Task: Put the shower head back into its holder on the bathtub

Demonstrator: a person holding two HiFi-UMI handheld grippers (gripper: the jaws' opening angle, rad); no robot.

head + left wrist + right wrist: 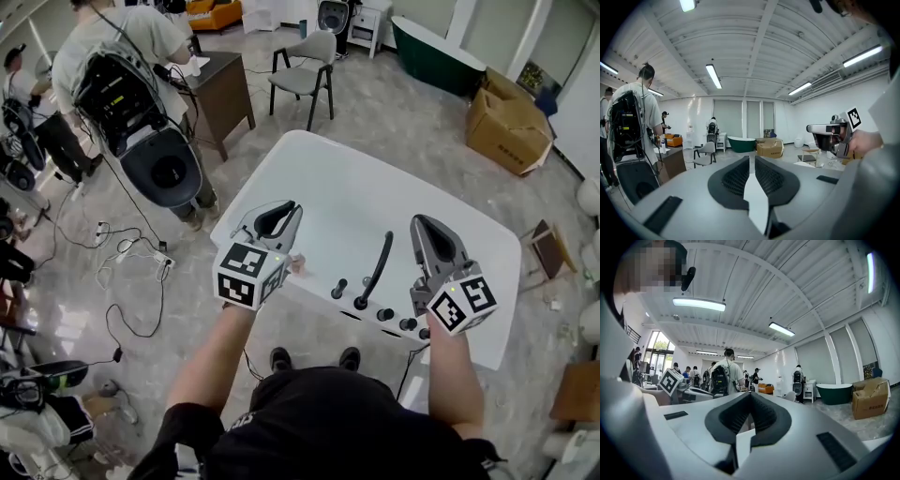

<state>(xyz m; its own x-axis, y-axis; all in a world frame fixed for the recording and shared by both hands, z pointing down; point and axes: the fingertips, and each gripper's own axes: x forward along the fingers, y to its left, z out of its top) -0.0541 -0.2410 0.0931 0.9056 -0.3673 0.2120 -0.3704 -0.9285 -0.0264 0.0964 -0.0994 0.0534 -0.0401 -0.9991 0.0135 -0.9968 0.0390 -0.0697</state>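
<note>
The shower head is a slim black wand. Its lower end sits at the near rim of the white bathtub, in a row of black knobs, and its upper end leans over the basin. The only markings visible are black-and-white square codes on each gripper's cube. The left gripper and right gripper hang above the rim, apart from the wand, jaws pressed together on nothing. Beyond stand a grey chair, a cardboard box and a dark green tub.
</note>
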